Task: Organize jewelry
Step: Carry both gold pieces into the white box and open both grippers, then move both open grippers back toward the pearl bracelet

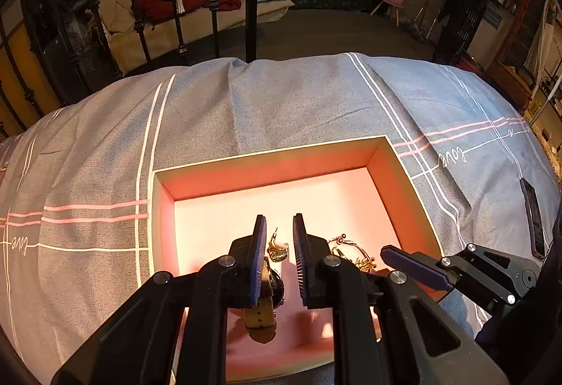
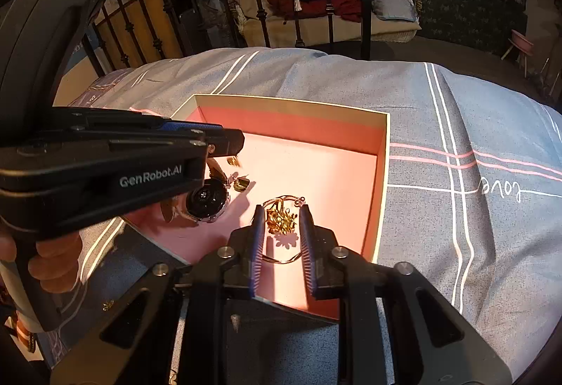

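A: Where has the jewelry ended up?

B: All of it lies in the shallow open cardboard box with pink lining and pale rim (image 2: 383, 153), which sits on the grey bedspread with white and pink stripes (image 1: 246, 111). On the box floor are a round dark-faced wristwatch with a tan strap (image 2: 207, 200), a small gold drop earring with a greenish stone (image 1: 278, 253), and a gold leaf-shaped ornament on a thin gold hoop (image 2: 281, 220).

A: And the left gripper (image 1: 278, 244)?

B: It hangs over the near left part of the box, pointing steeply down. Its blue-padded fingers (image 1: 258, 251) stand a little apart, with the earring on the floor seen through the gap. They press on nothing. The watch lies just under the left finger, partly hidden by it.

A: The right gripper (image 2: 281, 227)?

B: Over the near right part of the box. Its fingers (image 2: 305, 237) stand apart, one on each side of the gold ornament, and I see a sliver of space on both sides, so it is released rather than grasped. The hoop runs under them toward the near wall.

A: Anything else nearby?

B: A dark flat phone (image 1: 534, 220) lies on the bedspread to the right of the box, and a person's hand (image 2: 52, 265) wraps the left gripper's handle.
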Demonstrator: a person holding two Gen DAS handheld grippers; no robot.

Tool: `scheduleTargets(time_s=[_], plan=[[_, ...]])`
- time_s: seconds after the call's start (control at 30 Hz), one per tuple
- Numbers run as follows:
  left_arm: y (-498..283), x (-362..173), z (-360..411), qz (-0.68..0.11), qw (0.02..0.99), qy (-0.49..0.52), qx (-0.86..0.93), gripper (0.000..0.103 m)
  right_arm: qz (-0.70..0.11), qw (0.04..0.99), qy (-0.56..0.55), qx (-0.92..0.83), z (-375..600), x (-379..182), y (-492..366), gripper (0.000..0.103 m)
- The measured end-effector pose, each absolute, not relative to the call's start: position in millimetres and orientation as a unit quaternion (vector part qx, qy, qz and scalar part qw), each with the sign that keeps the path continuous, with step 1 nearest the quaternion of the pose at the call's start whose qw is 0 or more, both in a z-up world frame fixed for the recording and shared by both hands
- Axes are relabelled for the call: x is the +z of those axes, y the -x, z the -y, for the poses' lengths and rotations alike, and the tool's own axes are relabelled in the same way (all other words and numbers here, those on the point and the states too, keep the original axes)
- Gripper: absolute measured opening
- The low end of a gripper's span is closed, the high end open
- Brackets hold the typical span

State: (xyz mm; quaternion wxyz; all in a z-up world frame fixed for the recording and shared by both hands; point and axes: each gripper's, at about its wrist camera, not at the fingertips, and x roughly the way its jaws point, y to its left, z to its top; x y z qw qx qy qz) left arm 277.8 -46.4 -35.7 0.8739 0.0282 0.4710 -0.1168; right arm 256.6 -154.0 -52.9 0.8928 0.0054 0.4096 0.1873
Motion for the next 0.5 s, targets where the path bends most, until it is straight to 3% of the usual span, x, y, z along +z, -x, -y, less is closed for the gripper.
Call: scheduleTargets(time_s=[0.07, 0.1, 0.3, 0.5], plan=[[-271.4, -25.7, 40.4, -0.462, 0.879, -0.020, -0.116, 0.039, -0.387, 0.904, 0.000, 0.182, 155.8, -42.9, -247.6, 0.071], [-265.6, -19.6, 36.8, -0.454, 0.883, -0.014, -0.121, 0.049, -0.379, 0.907, -0.001, 0.184, 156.9, -37.4, -242.2, 0.072], [-201.7, 3.5, 12.0, -0.410, 0.902, -0.006, -0.139, 0.058, -0.356, 0.913, -0.007, 0.199, 162.5, -17.1, -184.8, 0.072], [-133.7, -23.6, -16.9, -0.416, 0.899, 0.017, -0.137, 0.059, -0.388, 0.898, -0.013, 0.207, 157.9, -49.9, -128.1, 0.072]])
